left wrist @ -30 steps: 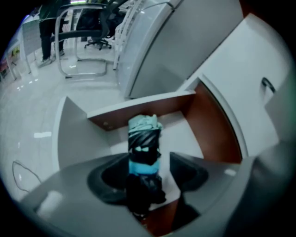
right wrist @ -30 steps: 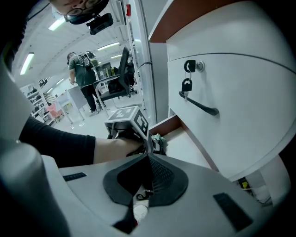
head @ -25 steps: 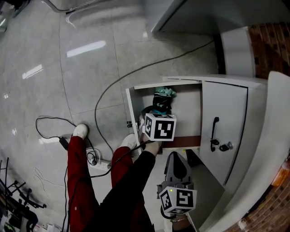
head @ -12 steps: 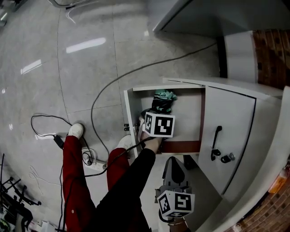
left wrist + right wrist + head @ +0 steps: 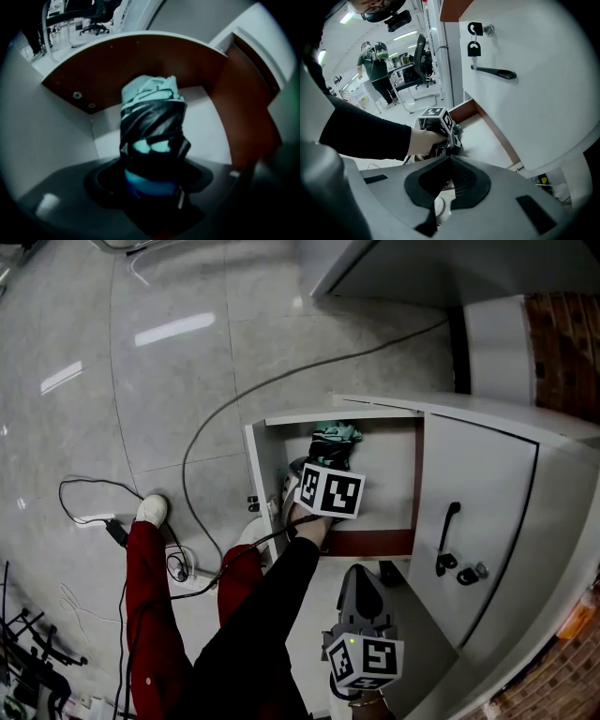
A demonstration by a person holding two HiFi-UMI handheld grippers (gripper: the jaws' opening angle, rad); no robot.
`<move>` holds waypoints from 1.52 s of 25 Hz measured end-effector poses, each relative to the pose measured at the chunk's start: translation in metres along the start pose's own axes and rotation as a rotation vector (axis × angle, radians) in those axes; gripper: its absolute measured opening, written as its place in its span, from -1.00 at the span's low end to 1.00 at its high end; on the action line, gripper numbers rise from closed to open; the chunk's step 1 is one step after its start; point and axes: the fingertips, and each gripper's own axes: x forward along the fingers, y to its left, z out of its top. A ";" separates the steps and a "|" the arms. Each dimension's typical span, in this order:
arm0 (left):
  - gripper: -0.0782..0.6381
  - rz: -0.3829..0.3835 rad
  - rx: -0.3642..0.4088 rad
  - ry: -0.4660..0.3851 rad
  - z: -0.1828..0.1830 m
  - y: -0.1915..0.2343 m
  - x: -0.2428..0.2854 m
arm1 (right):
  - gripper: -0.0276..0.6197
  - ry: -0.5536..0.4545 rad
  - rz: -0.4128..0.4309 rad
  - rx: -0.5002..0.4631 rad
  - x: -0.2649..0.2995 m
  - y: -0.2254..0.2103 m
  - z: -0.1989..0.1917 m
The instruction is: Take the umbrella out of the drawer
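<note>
A folded black-and-teal umbrella [image 5: 335, 441] lies in a white compartment [image 5: 394, 465] with brown edges, its door [image 5: 483, 502] swung open to the right. My left gripper [image 5: 321, 469] reaches down into the compartment, right over the umbrella. In the left gripper view the umbrella [image 5: 152, 126] fills the middle, its near end between the left gripper's [image 5: 152, 190] opening jaws; no pad visibly presses on it. My right gripper [image 5: 364, 579] hangs below the compartment, shut and empty. The right gripper view shows the right gripper [image 5: 450, 171] closed and the left gripper [image 5: 453, 137] ahead.
The door carries a black handle [image 5: 448, 526] and a lock with a key [image 5: 467, 574]. Cables and a power strip [image 5: 192, 575] lie on the tiled floor beside the person's red-trousered legs [image 5: 150, 615]. Another person [image 5: 377, 70] and an office chair [image 5: 417, 61] stand far behind.
My left gripper has sunk deeper into the compartment, closer to the umbrella. The right gripper has dropped slightly and stays shut.
</note>
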 end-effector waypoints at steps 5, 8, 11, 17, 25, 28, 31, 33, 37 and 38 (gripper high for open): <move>0.07 0.015 0.024 0.040 0.000 0.002 0.006 | -0.92 0.013 -0.010 0.008 -0.001 -0.002 -0.005; 0.00 0.021 0.043 0.042 -0.001 0.000 0.002 | -0.92 0.021 -0.019 0.013 -0.005 -0.001 -0.009; -0.04 0.002 0.076 0.016 0.000 -0.006 -0.005 | -0.92 0.021 -0.028 0.022 -0.009 0.001 -0.012; -0.04 -0.048 0.175 -0.050 0.005 -0.037 -0.035 | -0.92 0.020 -0.055 0.044 -0.023 0.002 -0.017; -0.04 -0.106 0.239 -0.120 0.013 -0.058 -0.090 | -0.92 -0.016 -0.090 0.075 -0.043 0.010 -0.012; -0.04 -0.116 0.266 -0.140 0.016 -0.061 -0.111 | -0.92 -0.035 -0.093 0.081 -0.050 0.016 -0.006; -0.04 -0.124 0.297 -0.153 0.016 -0.065 -0.132 | -0.92 -0.061 -0.100 0.085 -0.059 0.021 0.002; -0.04 -0.127 0.318 -0.159 0.015 -0.067 -0.145 | -0.92 -0.077 -0.109 0.092 -0.065 0.024 0.008; -0.04 -0.132 0.353 -0.172 0.015 -0.069 -0.172 | -0.92 -0.105 -0.123 0.103 -0.075 0.030 0.016; -0.04 -0.134 0.363 -0.176 0.016 -0.069 -0.178 | -0.92 -0.109 -0.126 0.104 -0.077 0.032 0.018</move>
